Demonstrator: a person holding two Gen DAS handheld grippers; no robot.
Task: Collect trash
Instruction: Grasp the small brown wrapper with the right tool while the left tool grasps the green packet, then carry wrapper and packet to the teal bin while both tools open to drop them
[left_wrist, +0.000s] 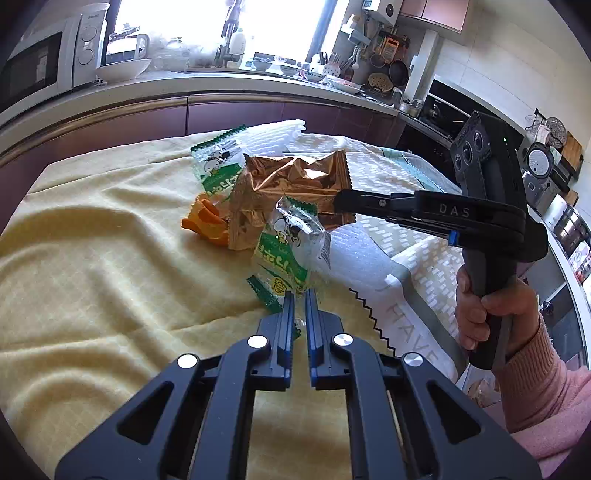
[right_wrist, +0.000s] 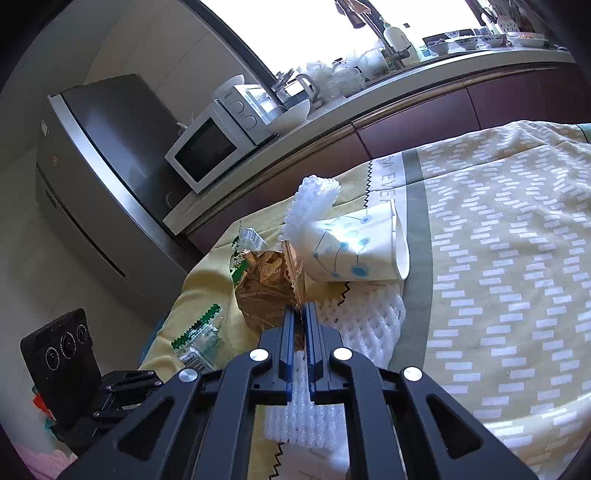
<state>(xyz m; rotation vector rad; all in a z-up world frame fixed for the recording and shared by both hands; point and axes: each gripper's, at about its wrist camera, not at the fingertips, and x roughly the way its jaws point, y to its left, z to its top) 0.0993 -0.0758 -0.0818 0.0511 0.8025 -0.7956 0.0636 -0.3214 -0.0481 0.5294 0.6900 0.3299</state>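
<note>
Trash lies heaped on a yellow tablecloth (left_wrist: 110, 258). My left gripper (left_wrist: 300, 295) is shut on the lower edge of a green-and-clear snack wrapper (left_wrist: 282, 254). From the right, my right gripper (left_wrist: 338, 205) reaches in, held by a hand in a pink sleeve, and is shut on a crinkled gold wrapper (left_wrist: 295, 177). The right wrist view shows the right gripper (right_wrist: 300, 308) pinching that gold wrapper (right_wrist: 266, 291). Orange peel (left_wrist: 205, 221), a second green wrapper (left_wrist: 218, 162) and a white foam net (left_wrist: 273, 136) lie beside them. A paper cup (right_wrist: 362, 247) lies on its side.
A second foam net (right_wrist: 362, 314) lies under my right gripper. Behind the table runs a kitchen counter (left_wrist: 221, 83) with a microwave (right_wrist: 210, 147) and bowls. A steel fridge (right_wrist: 110, 166) stands at the left. The patterned cloth (right_wrist: 498, 258) stretches to the right.
</note>
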